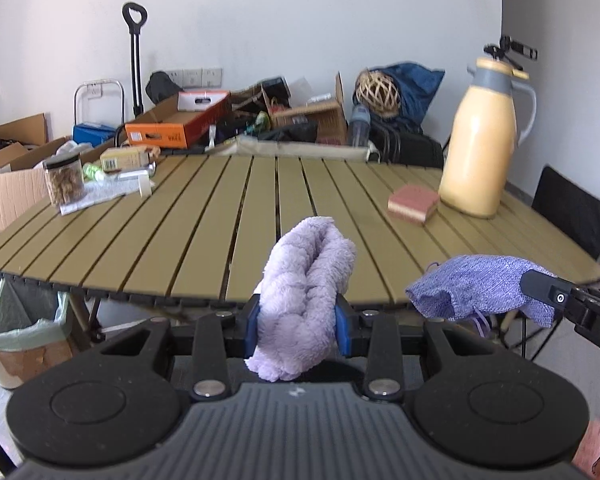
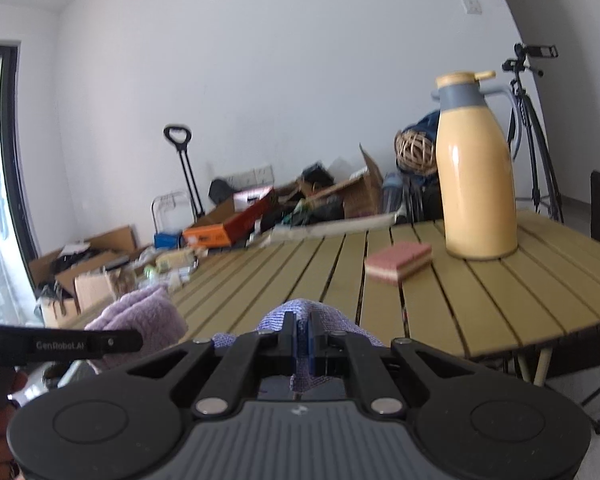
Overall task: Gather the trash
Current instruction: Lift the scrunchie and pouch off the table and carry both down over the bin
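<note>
Now both cloths are held before the counter

Now the fluffy lilac towel (image 1: 300, 304) is clamped between the blue pads of the left gripper (image 1: 298, 322), in the air just before the near edge of the slatted counter (image 1: 204, 216). Beside it, the right gripper (image 2: 303, 340) is clenched on a woven purple cloth (image 1: 480, 288). Farther on the counter stand a yellow thermos jug (image 1: 480, 152) and a pink sponge (image 1: 413, 203), and a lined bin (image 1: 24, 320) is on the floor at left.

Rm inventory, my view: plain white walls (image 1: 280, 20), socket strip (image 1: 196, 77) low on far wall. Olive slatted table (image 1: 204, 216) in front of me. Black chair (image 1: 572, 212) at its right edge. Bin w/ green liner (image 1: 24, 320) on floor below the table's near-left corner. Cardboard boxes (image 1: 16, 160) & clutter along far wall. Dark-framed window (image 2: 0, 160) at left, daylight coming in. Tripod (image 2: 534, 128) in right corner.
</note>
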A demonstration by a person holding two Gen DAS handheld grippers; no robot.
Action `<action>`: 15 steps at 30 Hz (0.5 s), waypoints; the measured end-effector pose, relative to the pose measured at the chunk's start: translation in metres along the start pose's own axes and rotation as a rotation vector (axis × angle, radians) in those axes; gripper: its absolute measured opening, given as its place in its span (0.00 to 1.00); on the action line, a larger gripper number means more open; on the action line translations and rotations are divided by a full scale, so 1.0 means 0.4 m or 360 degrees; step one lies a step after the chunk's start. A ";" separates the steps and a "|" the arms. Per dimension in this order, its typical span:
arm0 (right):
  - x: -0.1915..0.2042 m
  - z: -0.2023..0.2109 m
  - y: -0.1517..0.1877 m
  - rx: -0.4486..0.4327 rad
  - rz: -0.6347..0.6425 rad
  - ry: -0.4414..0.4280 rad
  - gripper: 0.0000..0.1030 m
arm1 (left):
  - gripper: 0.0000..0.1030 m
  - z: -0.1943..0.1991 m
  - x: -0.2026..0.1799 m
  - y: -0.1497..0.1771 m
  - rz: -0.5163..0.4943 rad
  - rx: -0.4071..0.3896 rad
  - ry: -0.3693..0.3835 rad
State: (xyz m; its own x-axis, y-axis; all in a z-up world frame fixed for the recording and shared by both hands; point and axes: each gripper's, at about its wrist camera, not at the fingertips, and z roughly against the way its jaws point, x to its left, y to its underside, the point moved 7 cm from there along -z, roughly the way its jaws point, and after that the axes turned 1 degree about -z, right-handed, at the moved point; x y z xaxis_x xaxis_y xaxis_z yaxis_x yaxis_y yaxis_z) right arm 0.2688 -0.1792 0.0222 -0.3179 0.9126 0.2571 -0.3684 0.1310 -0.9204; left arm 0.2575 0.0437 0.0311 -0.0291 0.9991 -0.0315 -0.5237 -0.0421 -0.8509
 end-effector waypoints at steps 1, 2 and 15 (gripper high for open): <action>0.000 0.003 0.015 0.0025 0.0001 0.0000 0.05 | 0.35 0.000 0.002 0.014 -0.0006 0.0019 0.0000; -0.001 0.005 0.030 0.0051 0.0001 0.0002 0.04 | 0.35 0.000 0.004 0.030 -0.0013 0.0039 -0.0001; -0.034 -0.004 0.200 0.0345 -0.0043 0.0055 0.04 | 0.35 -0.066 0.035 0.228 -0.0049 0.0363 -0.0067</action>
State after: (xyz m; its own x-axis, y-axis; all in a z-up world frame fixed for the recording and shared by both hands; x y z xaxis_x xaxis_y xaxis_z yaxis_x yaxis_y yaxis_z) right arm 0.2449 -0.1804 -0.0554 -0.2766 0.9231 0.2671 -0.5570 0.0726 -0.8273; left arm 0.2317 0.0541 -0.0610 -0.0435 0.9989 0.0186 -0.7037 -0.0175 -0.7102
